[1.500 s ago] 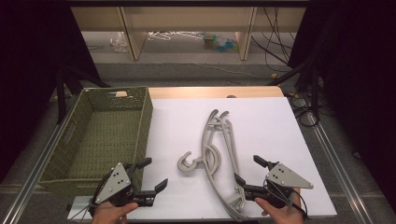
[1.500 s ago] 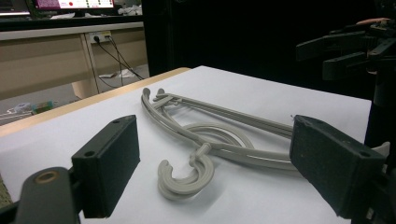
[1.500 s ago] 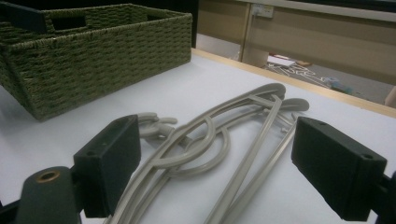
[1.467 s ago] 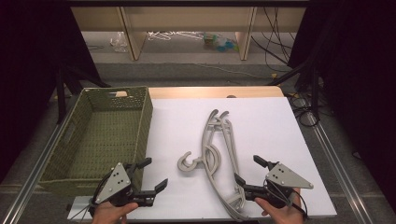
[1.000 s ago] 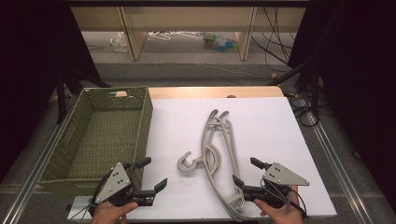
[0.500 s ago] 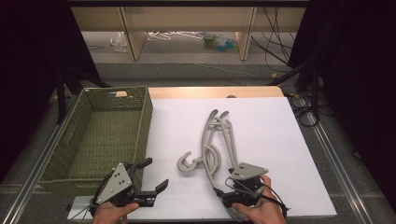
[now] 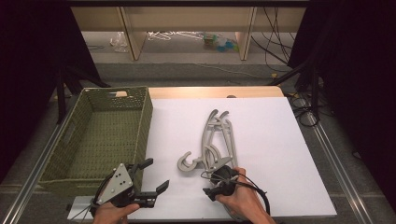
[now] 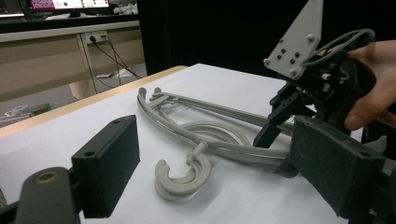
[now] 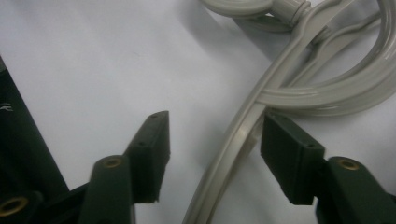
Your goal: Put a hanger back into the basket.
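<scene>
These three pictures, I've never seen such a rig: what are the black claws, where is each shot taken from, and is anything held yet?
There is no robot arm: a person holds a two-jaw tool in each hand. The high view looks down on the white table. The left gripper hovers open near the green woven basket. The right gripper is at the near end of a pile of grey plastic hangers.

The other two pictures come from cameras that ride on the grippers and look along their black jaws. The left gripper view shows the hangers, their hook nearest, and the other hand's tool beyond.

The right gripper view shows one hanger arm between its jaws. They have just been closing, but one pad is plainly clear of it, so nothing is gripped yet.
</scene>
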`<state>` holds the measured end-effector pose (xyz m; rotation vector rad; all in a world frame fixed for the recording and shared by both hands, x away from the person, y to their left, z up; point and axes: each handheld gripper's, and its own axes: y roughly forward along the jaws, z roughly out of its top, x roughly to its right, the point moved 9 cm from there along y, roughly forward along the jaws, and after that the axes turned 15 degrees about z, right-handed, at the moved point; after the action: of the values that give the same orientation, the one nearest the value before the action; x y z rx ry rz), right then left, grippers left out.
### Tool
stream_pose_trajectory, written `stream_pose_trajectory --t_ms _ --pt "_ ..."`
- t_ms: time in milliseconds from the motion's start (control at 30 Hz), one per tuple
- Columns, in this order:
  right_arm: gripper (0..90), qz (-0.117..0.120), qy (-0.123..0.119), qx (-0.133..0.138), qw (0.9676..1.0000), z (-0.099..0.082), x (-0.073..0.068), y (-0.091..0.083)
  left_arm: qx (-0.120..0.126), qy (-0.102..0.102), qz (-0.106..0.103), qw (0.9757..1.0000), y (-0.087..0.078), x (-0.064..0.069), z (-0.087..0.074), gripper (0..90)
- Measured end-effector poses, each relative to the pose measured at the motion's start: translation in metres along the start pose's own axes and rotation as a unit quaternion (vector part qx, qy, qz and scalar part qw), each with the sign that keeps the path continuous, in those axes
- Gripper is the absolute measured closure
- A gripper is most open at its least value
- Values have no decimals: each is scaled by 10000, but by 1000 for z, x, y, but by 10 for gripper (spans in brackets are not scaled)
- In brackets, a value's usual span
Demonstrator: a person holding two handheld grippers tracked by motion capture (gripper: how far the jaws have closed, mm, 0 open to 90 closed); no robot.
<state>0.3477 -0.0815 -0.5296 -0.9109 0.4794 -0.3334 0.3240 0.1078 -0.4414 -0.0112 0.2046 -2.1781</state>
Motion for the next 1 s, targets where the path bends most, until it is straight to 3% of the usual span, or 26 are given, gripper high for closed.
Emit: stream_pose_trajectory --t_ms 200,333,367,400,533,633,900,1000 --pt "476 69 137 -252 9996 -2 6 6 -12 -44 -22 10000 0 2 0 159" --pt "543 80 170 -335 9993 -4 9 8 -22 -88 -22 10000 0 3 0 159" --pt "567 77 195 -351 9992 -4 9 7 -7 -18 -32 10000 1 3 0 159" --pt "607 95 229 -310 9992 -2 10 6 -14 -24 -34 10000 1 3 0 159" --pt "628 133 273 -317 9990 -2 10 5 -20 -6 -35 10000 0 3 0 159" --pt "670 37 261 -410 9988 -3 10 1 -30 -1 -37 10000 0 3 -1 159" --pt "695 95 403 -383 9984 -6 10 -8 -17 -32 -37 10000 0 3 0 159" --pt "710 162 343 -330 9987 -4 8 -17 -1 -31 -37 10000 0 3 0 159"
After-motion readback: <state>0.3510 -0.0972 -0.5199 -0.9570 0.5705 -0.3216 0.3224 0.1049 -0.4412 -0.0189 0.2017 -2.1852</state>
